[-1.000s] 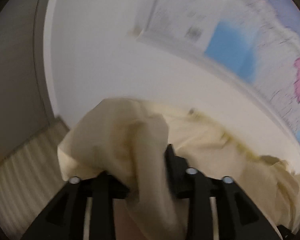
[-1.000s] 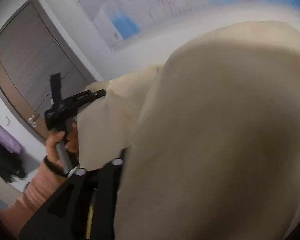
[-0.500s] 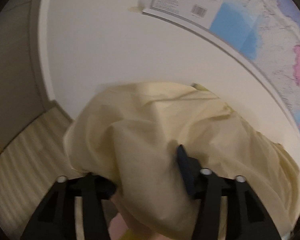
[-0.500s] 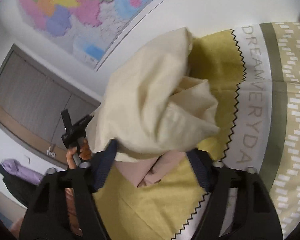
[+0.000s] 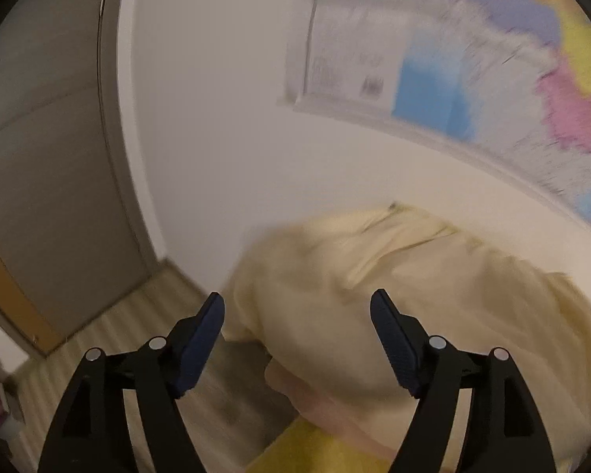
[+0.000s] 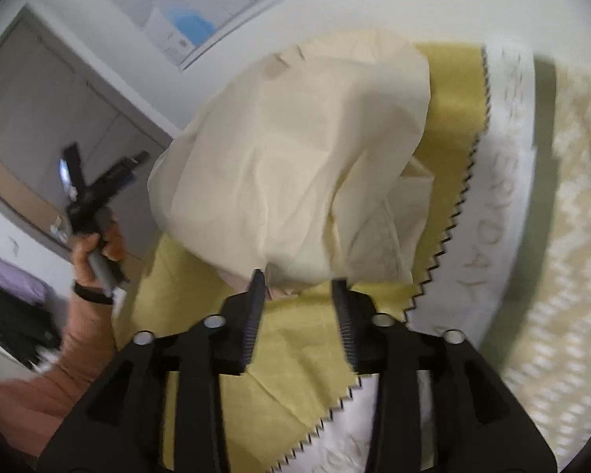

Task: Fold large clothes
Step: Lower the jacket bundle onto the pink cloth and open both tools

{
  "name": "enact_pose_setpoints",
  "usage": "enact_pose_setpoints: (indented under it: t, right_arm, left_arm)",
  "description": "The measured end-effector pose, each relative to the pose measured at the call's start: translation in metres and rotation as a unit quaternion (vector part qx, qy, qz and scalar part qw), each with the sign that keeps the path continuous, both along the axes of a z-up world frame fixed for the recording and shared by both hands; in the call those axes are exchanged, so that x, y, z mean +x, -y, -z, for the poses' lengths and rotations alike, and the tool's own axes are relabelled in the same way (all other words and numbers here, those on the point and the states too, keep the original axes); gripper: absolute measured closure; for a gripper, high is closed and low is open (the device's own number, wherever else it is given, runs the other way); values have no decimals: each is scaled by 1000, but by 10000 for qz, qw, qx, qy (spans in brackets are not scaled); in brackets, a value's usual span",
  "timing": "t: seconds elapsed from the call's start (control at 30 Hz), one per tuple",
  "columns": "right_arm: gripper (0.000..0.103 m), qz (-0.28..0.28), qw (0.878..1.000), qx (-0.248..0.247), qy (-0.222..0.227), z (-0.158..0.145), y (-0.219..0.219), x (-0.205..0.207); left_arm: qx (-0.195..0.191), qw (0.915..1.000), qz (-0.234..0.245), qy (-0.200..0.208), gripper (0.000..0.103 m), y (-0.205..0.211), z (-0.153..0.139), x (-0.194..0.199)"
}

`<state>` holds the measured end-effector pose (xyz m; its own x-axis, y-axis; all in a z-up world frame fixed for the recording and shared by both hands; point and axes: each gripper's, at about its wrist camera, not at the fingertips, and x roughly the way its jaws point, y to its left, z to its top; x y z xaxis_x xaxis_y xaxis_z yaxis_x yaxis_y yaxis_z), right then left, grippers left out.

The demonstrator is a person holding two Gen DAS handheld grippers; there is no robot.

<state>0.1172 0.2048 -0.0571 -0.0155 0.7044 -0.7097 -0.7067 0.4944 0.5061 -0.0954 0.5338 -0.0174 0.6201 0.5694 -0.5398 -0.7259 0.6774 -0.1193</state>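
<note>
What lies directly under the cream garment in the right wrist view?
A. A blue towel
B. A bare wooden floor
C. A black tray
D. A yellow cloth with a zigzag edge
D: the cream garment rests on a yellow cloth whose black-trimmed zigzag edge runs along its right side.

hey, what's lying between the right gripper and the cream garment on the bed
In the right wrist view, only a short bare strip of mustard-yellow fabric bedspread separates the right gripper from the crumpled cream-coloured cloth garment. Its closing jaws hold nothing.
</note>
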Motion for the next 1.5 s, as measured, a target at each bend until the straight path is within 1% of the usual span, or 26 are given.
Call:
enact_pose_setpoints:
  t: [0.03, 0.1, 0.13, 0.17, 0.2, 0.23, 0.3, 0.37, 0.43, 0.47, 0.53, 0.6, 0.67, 0.73, 0.83, 0.9, 1.0, 1.07, 1.17, 1.23, 1.3, 1.37, 1.43, 1.5]
  right_arm:
    - [65, -8, 9997, -51, 232, -8, 4, -5]
    - [61, -47, 9984, -93, 563, -22, 13, -13]
    - [55, -38, 9970, -65, 776, -31, 18, -18]
    - [52, -18, 9955, -53, 946, -35, 24, -21]
    - [52, -9, 9936, -70, 1125, -41, 27, -25]
    - [52, -4, 9914, -58, 1306, -47, 29, -28]
    - [52, -4, 9883, 60, 1523, -59, 22, -33]
    - [52, 17, 9861, 201, 1651, -67, 15, -32]
    - [52, 25, 9845, 355, 1719, -69, 9, -30]
    - [47, 74, 9835, 378, 1765, -69, 2, -27]
    - [37, 134, 9850, 425, 1669, -62, -8, -20]
    - [38, 95, 9874, 388, 1531, -54, -27, -16]
    - [39, 74, 9871, 186, 1589, -43, -40, -14]
    - [41, -16, 9891, 15, 1475, -26, -50, -10]
    - [42, -89, 9916, -161, 1280, -2, -54, -6]
    - [42, -101, 9932, -188, 1142, 7, -53, -4]
    - [42, -111, 9938, -232, 1077, 6, -50, -5]
    - [42, -115, 9938, -232, 1078, -2, -45, -7]
    - [41, -56, 9938, -64, 1111, -14, -37, -9]
    - [40, 13, 9922, 63, 1246, -24, -31, -12]
    - [40, 116, 9883, 31, 1520, -31, -29, -16]
    - [40, 43, 9871, 25, 1601, -31, -33, -19]
    - [37, 15, 9850, -89, 1724, -27, -38, -24]
    - [36, -33, 9846, -285, 1724, -16, -45, -26]
  left_arm:
    - [81, 9997, 207, 103, 26, 13, -8, -6]
    - [315, 9982, 497, 128, 18, 37, -14, -8]
    - [433, 9967, 676, 118, 17, 49, -18, -10]
    - [513, 9941, 950, 83, 15, 66, -19, -7]
    - [536, 9922, 1124, 63, 15, 79, -19, -4]
    - [530, 9886, 1405, 46, 14, 94, -16, 2]
    - [598, 9833, 1720, -35, 13, 119, -10, 13]
    - [690, 9793, 1897, -122, 13, 140, -4, 25]
    - [654, 9764, 2049, -208, 13, 153, 4, 37]
    - [619, 9760, 2073, -240, 13, 158, 9, 44]
    - [594, 9751, 2104, -363, 13, 163, 16, 58]
    - [535, 9756, 2085, -421, 13, 162, 19, 59]
    - [478, 9753, 2113, -421, 13, 164, 24, 60]
    - [461, 9758, 2095, -437, 13, 165, 27, 59]
    - [322, 9756, 2117, -492, 12, 164, 33, 60]
    - [366, 9752, 2109, -553, 11, 166, 37, 61]
    - [370, 9755, 2092, -572, 10, 167, 40, 61]
    - [310, 9758, 2097, -538, 10, 165, 39, 59]
    - [230, 9765, 2094, -457, 10, 164, 35, 54]
    - [222, 9768, 2093, -403, 10, 165, 34, 49]
    - [170, 9775, 2075, -324, 10, 166, 31, 44]
    - [62, 9787, 2042, -204, 7, 170, 30, 38]
    - [-20, 9792, 2022, -174, 7, 175, 31, 35]
    - [24, 9811, 1919, -236, 7, 182, 36, 35]
